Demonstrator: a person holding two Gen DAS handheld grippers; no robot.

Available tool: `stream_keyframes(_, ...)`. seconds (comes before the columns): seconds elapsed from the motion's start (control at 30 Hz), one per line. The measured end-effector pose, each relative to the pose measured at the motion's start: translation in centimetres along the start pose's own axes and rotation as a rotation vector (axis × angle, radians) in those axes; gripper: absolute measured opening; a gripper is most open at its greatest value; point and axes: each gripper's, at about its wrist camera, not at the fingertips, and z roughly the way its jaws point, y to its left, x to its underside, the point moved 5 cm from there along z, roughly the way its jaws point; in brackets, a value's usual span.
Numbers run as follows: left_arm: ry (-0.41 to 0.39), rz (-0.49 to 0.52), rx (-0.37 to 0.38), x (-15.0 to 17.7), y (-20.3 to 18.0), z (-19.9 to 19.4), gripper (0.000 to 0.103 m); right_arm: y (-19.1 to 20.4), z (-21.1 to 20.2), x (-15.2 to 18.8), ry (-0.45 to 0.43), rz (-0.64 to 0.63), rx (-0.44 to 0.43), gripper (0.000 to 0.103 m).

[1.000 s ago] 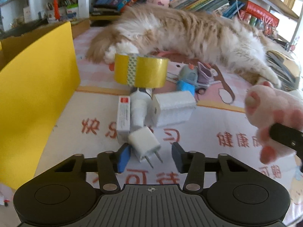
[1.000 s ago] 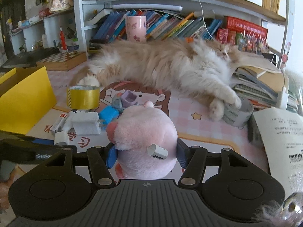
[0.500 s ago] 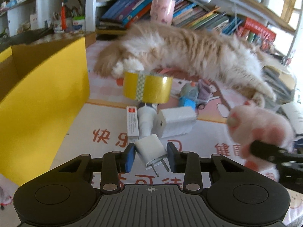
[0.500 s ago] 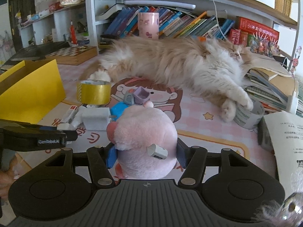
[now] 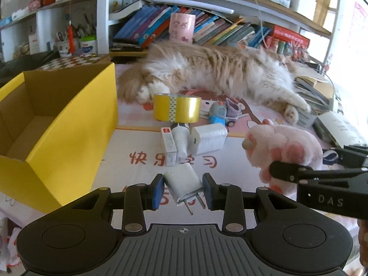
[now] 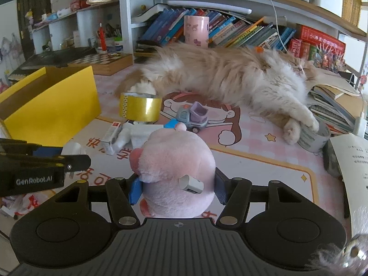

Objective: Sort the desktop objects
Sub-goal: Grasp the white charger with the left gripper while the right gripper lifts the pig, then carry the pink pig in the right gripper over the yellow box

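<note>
1. The left claw is clamped on a small white plug charger, its blue pads pressing both sides and the two prongs pointing back toward the camera. Its jaws drew in around the charger within the last second and now grip it, lifted off the tabletop.
2. The right claw holds a pink plush toy between its pads, at a middling width set by the toy's body; a white tag sticks out of the plush.
3. Landmark: the yellow tape roll standing on the tabletop.
4. Just in front of the roll lie a slim white box with a red end, a white bottle-shaped thing and a bigger white adapter block, all touching or nearly so.
5. Right of the roll stands a small toy truck.
6. Left of the roll sits an open yellow cardboard box.
7. Behind the roll a long-haired cat lies stretched out, one paw touching the roll's far side.
</note>
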Motion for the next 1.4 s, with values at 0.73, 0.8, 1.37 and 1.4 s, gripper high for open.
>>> stream_keyframes(0.73,-0.01,0.053,0.062,4.0,6.5,-5.9,0.035,8.4,-3.6,2.0,-0.011,0.045,0.077,0.057)
stream_keyframes(0.8,-0.012,0.034,0.049,4.5,7.8,-6.7,0.035,9.6,-3.6,2.3,0.003,0.043,0.067,0.057)
stream_keyframes(1.37,-0.005,-0.022,0.002,8.2,14.3,-11.9,0.035,18.7,-5.6,4.5,-0.007,-0.006,0.001,0.057)
stream_keyframes(1.4,-0.005,-0.025,0.0,8.5,14.6,-12.2,0.035,19.2,-5.8,4.7,-0.007,-0.005,-0.001,0.057)
